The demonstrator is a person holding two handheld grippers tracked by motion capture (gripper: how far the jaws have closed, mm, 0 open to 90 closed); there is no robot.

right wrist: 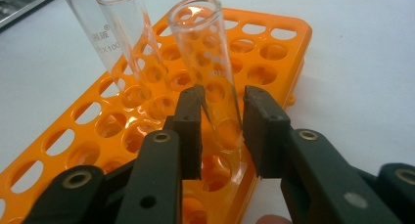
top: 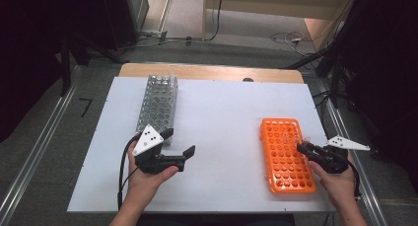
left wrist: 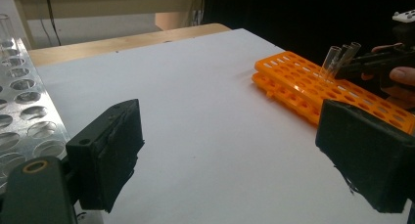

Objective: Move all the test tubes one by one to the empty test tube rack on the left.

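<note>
I am closing my right gripper (right wrist: 222, 131) around one clear glass test tube (right wrist: 208, 62) standing in the orange plastic rack (right wrist: 274, 53), jaws not yet clamped, while my left gripper (top: 178, 143) is waiting wide open, transfer barely started

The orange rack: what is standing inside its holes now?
The orange rack holds three clear glass test tubes; the right gripper brackets the nearest one. Their bottoms are hidden below the rack's top plate.
</note>
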